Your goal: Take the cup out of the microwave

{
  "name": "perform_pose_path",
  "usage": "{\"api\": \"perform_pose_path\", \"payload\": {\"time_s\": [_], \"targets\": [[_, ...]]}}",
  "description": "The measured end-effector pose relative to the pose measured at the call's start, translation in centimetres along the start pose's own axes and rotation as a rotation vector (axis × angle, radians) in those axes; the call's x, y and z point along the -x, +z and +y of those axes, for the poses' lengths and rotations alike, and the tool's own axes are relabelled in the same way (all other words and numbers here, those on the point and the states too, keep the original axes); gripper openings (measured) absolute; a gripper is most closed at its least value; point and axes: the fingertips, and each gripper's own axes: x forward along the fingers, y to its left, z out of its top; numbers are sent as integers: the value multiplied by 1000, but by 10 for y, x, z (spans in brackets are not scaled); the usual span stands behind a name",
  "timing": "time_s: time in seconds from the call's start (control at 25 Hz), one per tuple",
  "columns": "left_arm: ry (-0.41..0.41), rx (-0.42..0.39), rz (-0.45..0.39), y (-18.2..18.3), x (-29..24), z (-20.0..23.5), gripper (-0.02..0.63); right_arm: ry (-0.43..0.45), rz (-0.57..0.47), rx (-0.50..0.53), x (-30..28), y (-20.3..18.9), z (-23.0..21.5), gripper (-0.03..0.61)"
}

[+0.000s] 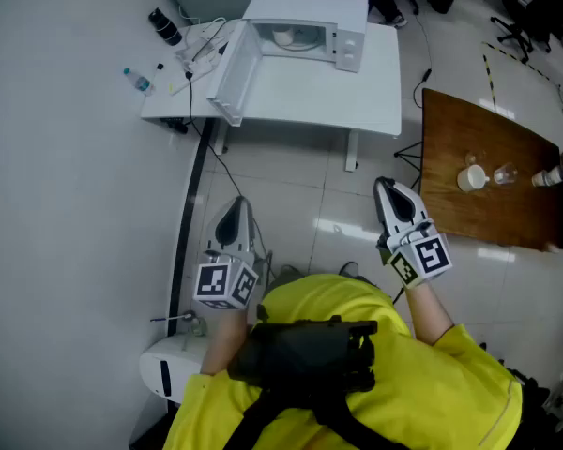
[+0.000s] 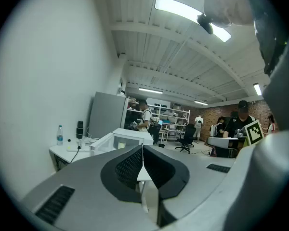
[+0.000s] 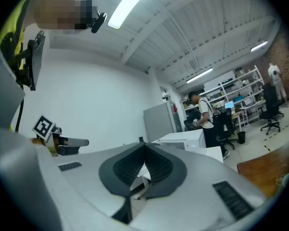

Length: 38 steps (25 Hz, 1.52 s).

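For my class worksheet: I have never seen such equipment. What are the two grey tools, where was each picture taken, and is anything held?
A person holds a two-jaw gripper in each hand: left gripper, right gripper. One picture looks down from a head camera; the other two come from cameras riding on the grippers. Both grippers are shut and empty. Ahead, on a white table, stands a microwave with its door open and a cup inside. A water bottle stands on the same table.
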Motion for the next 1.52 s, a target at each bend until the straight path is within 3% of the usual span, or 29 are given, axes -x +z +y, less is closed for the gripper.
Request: {"api": "perform_pose_path", "payload": {"time_s": [0.28, 0.48, 0.76, 1.0, 1.04, 1.08, 1.16, 1.2, 1.28, 1.36, 1.52], "targets": [[-25, -7, 26, -12, -101, -10, 0, -29, 34, -14, -44, -10, -81, 6], [-76, 13, 34, -23, -203, 41, 0, -42, 40, 3, -145, -18, -109, 6], [-164, -21, 27, 5, -318, 105, 2, -93, -2, 75, -292, 21, -127, 6], [-225, -41, 83, -3, -392, 120, 6, -90, 58, 23, -356, 17, -154, 5], [-242, -63, 80, -9, -408, 122, 74, -86, 71, 14, -363, 14, -160, 5], [-250, -75, 83, -20, -428, 127, 181, -83, 82, 0, -370, 11, -167, 6], [-238, -29, 116, -51, -477, 143, 303, -76, 107, -38, -379, 1, -179, 6], [-218, 2, 137, -66, -507, 155, 457, -71, 121, -56, -382, -6, -185, 6], [-165, 26, 164, -97, -573, 181, 501, -57, 158, -89, -387, -25, -196, 5], [-128, 35, 193, -129, -640, 204, 614, -34, 208, -128, -391, -50, -207, 5], [-60, 26, 206, -147, -732, 236, 607, -36, 307, -235, -390, -96, -228, 6]]}}
